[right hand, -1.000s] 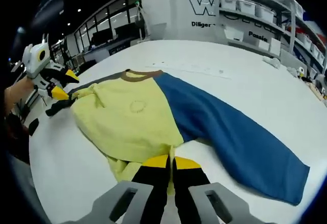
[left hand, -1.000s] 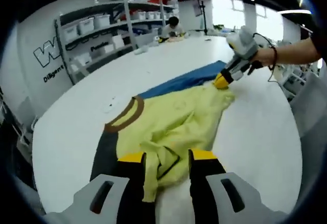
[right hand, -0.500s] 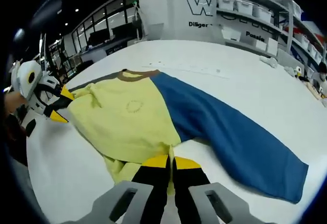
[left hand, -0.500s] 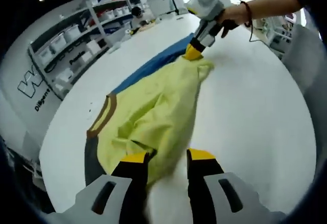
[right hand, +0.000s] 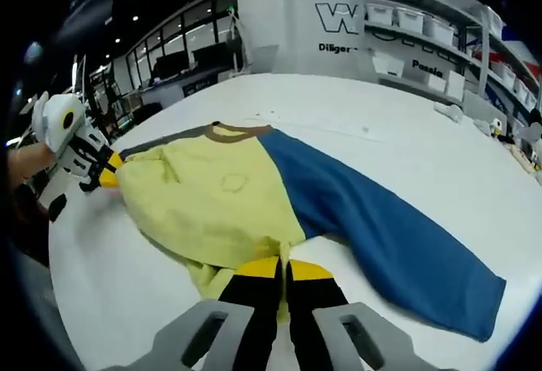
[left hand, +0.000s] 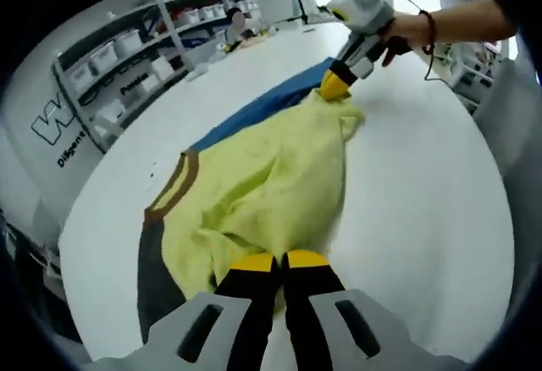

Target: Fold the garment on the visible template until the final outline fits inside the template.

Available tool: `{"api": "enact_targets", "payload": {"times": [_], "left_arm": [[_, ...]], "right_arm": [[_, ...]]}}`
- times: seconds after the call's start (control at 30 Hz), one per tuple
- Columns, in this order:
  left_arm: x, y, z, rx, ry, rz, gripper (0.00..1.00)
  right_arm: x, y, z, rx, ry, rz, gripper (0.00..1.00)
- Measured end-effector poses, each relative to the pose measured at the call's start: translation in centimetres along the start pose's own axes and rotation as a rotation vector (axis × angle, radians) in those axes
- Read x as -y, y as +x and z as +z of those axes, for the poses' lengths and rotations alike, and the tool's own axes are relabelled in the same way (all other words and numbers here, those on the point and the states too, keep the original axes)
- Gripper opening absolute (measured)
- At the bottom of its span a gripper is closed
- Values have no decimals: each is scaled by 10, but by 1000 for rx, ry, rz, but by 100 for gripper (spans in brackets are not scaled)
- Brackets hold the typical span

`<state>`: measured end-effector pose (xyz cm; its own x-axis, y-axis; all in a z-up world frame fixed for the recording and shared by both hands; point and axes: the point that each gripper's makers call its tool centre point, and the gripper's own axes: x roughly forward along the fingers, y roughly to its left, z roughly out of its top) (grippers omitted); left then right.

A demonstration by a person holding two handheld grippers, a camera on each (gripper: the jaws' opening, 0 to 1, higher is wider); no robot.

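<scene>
A sweatshirt with a yellow body (left hand: 271,185), brown collar (left hand: 174,186), blue sleeve (left hand: 254,113) and dark grey sleeve (left hand: 157,278) lies on the white table (left hand: 423,218). My left gripper (left hand: 282,261) is shut on a yellow fold at the near edge. At the far hem the right gripper (left hand: 333,91) pinches the yellow cloth. In the right gripper view my right gripper (right hand: 284,267) is shut on the yellow hem (right hand: 220,202). The blue sleeve (right hand: 381,227) spreads flat to the right, and the left gripper (right hand: 108,170) holds the far left edge.
Shelves with white bins (left hand: 144,45) line the wall behind the table, seen again as shelves (right hand: 423,28). A person (left hand: 233,24) sits at the table's far end. A hand (left hand: 406,28) holds the right gripper. Bare tabletop (right hand: 356,117) surrounds the garment.
My left gripper's jaws, open around the yellow fold before, have shut on it. The yellow body is drawn flatter between the two grippers. The right gripper has kept its hold.
</scene>
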<state>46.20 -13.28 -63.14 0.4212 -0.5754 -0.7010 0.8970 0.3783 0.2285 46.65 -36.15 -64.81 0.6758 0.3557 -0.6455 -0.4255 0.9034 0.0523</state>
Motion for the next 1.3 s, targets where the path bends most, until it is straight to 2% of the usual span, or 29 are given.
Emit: {"api": "enact_targets", "payload": {"times": [0.13,0.23,0.5,0.6,0.67,0.73,0.87,1.0,1.13,1.3], "left_arm": [[6,-15,6,11,-52,-31,3],[10,-28,4,-13,-28,-21,3],[32,-54,0,-29,-33,-84,3],[42,-65,-5,-35,-59,-112,3],[46,-72,-12,-62,-47,-96,3],[51,-75,-15,-65,-50,-101,3],[62,-85,-17,-45,-47,-85,3],[80,-92,-19,-52,-39,-102,3],[99,-98,-29,-94,-2,-134,3],[117,-100,-51,-174,19,-166,3]], "right_arm": [[-12,-21,11,32,-47,46,0],[-28,-37,16,58,-64,103,0],[-68,-71,12,52,-148,222,0],[-81,-85,3,19,-166,263,0],[-88,-93,-3,8,-203,284,0],[-94,-101,-11,-17,-239,302,0],[-102,-111,-25,-45,-285,310,0],[-101,-115,-38,-69,-302,301,0],[-107,-119,-49,-87,-314,320,0],[-116,-119,-74,-152,-382,353,0]]}}
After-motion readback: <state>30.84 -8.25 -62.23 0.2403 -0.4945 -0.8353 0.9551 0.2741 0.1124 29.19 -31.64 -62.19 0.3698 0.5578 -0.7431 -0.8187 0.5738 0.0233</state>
